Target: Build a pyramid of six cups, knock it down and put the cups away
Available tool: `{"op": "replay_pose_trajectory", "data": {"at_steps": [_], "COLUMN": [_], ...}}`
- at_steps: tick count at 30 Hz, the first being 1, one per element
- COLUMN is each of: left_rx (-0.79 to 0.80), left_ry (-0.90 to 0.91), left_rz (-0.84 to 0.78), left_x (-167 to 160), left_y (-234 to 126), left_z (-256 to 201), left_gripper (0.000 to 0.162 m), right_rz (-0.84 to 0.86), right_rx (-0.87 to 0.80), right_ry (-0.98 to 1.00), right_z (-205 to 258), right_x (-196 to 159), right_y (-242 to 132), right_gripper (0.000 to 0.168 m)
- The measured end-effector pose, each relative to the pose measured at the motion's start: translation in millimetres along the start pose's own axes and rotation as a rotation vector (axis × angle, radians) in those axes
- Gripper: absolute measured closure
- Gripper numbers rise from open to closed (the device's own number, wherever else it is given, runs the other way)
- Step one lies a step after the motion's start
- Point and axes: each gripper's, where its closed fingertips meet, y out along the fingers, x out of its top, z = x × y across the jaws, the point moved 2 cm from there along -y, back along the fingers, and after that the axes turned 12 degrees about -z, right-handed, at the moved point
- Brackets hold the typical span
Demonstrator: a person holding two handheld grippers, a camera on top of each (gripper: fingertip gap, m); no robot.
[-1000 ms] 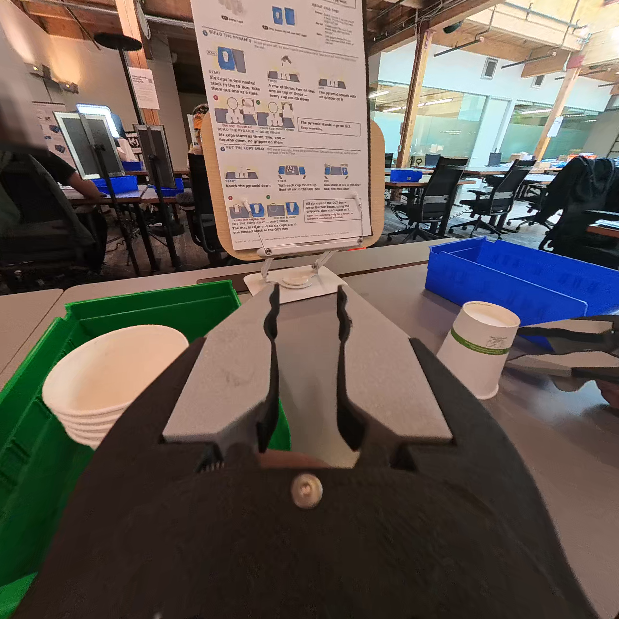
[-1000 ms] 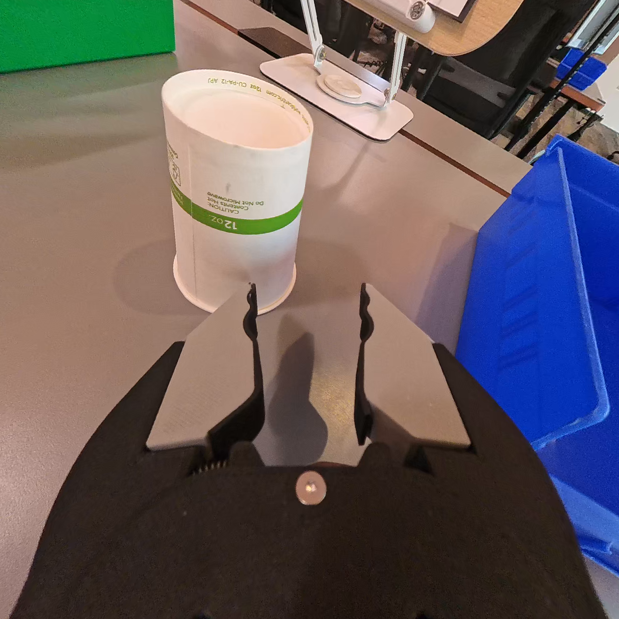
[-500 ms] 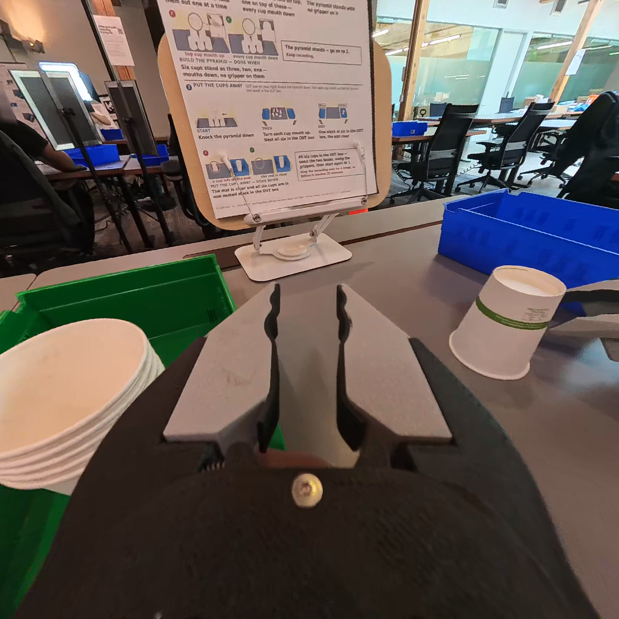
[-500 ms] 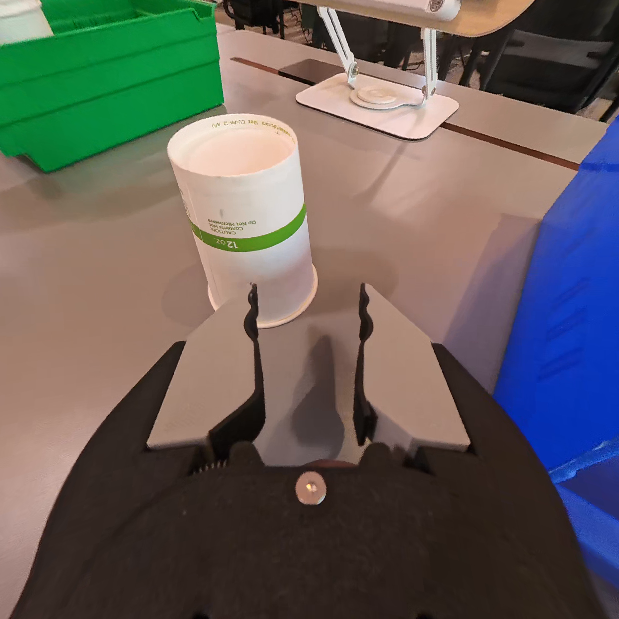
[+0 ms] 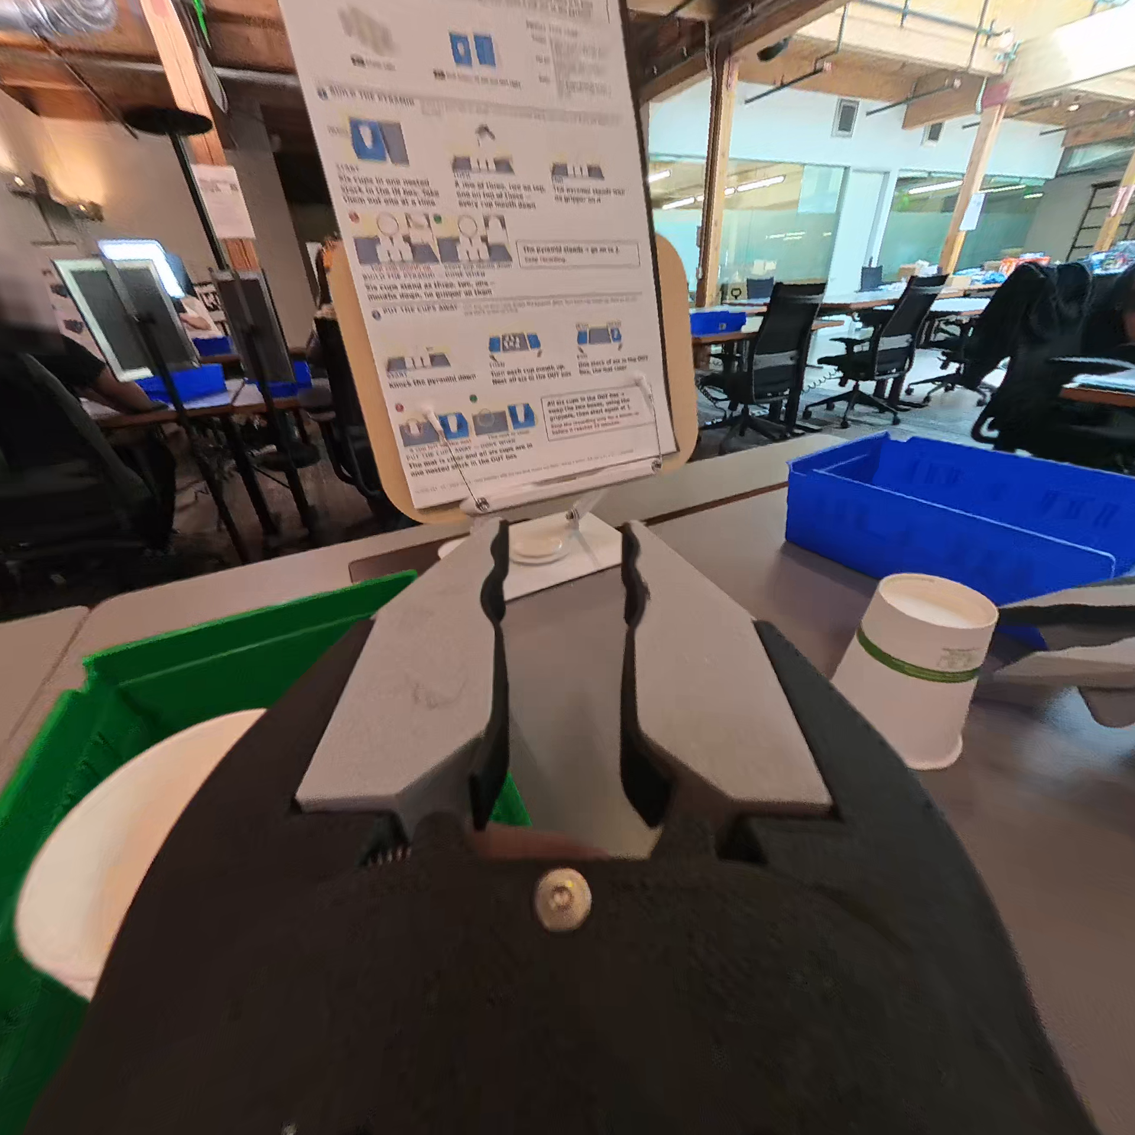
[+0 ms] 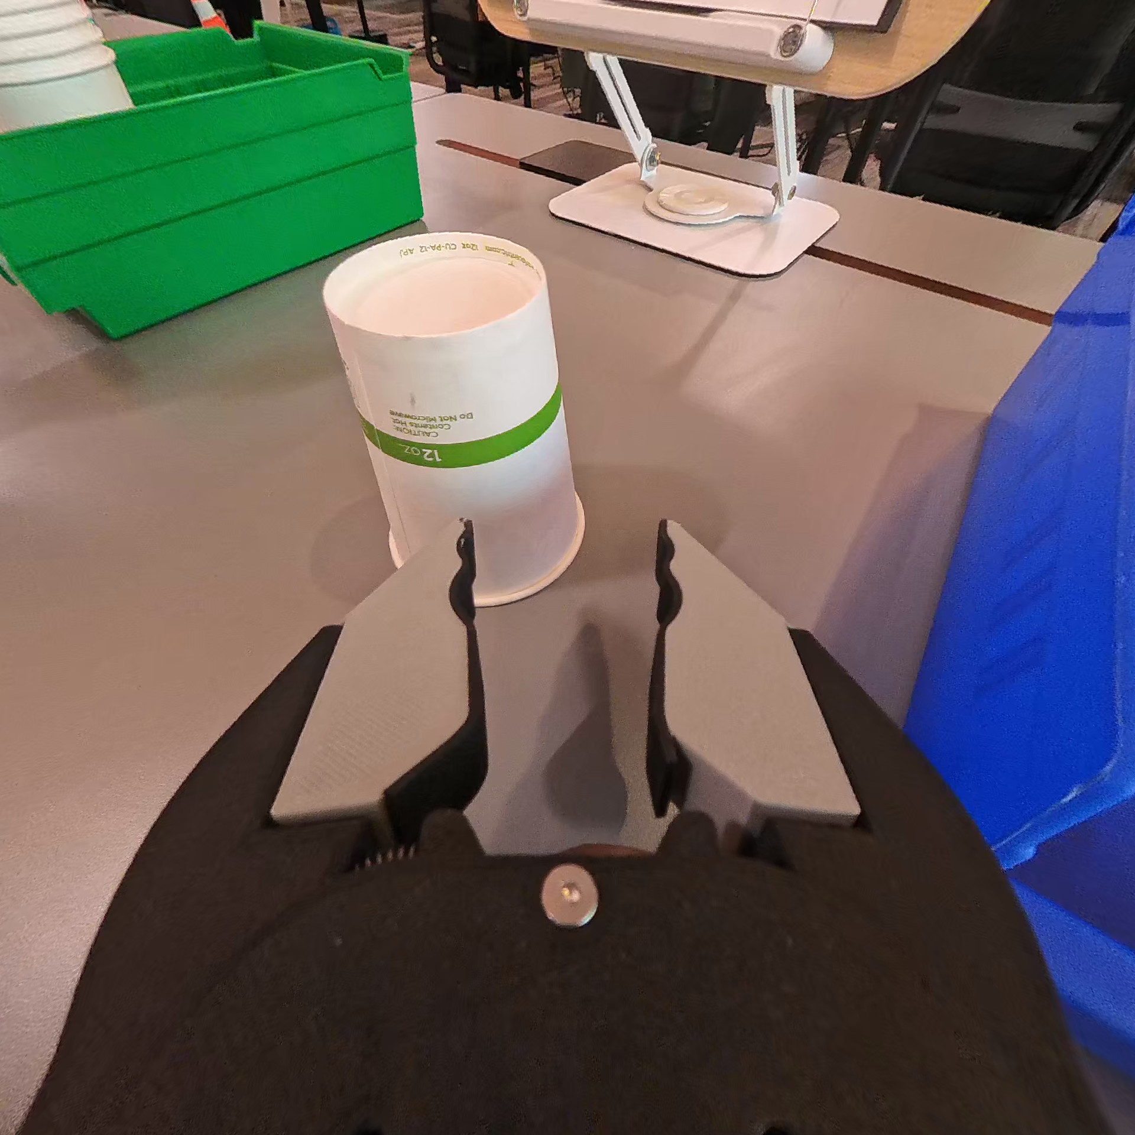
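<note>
Ahead of me an instruction sheet (image 5: 485, 245) leans on a white stand (image 6: 694, 212); office chairs (image 5: 774, 362) sit beyond my grey table (image 6: 184, 491).

Open office; black chairs (image 5: 774, 362), glass partitions (image 5: 792, 227), timber posts (image 5: 715, 178)

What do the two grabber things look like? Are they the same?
Yes, they match. The left gripper and right gripper each have a wide, rounded black body with a rough surface and one shiny silver screw in the middle. Two flat grey fingers stick out, wedge-shaped, with wavy black inner edges. Little black gear teeth peek out at the base. No cables show.
</note>
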Motion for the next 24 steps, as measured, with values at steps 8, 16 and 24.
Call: {"op": "replay_pose_trajectory", "data": {"at_steps": [8,16,24], "left_rx": [0.036,0.116,-0.008], "left_ry": [0.135,0.117,0.111], "left_rz": [0.038,0.080,0.336], "left_x": [19.9,27.7,6.6], "left_y": [-37.1,-56.6,-42.2], "left_z": [7.3,29.6,61.5], "left_gripper": [0.124,0.131,0.132], "right_rz": [-0.019,-0.074,-0.155], "right_rx": [-0.007,0.035,0.093], "right_ry": [-0.010,0.104,0.272], "right_z": [2.9,1.2,-4.7], "right_x": [1.9,7.0,14.3], "right_y": [-3.1,-12.9,-25.0], "right_gripper": [0.115,0.114,0.114]}}
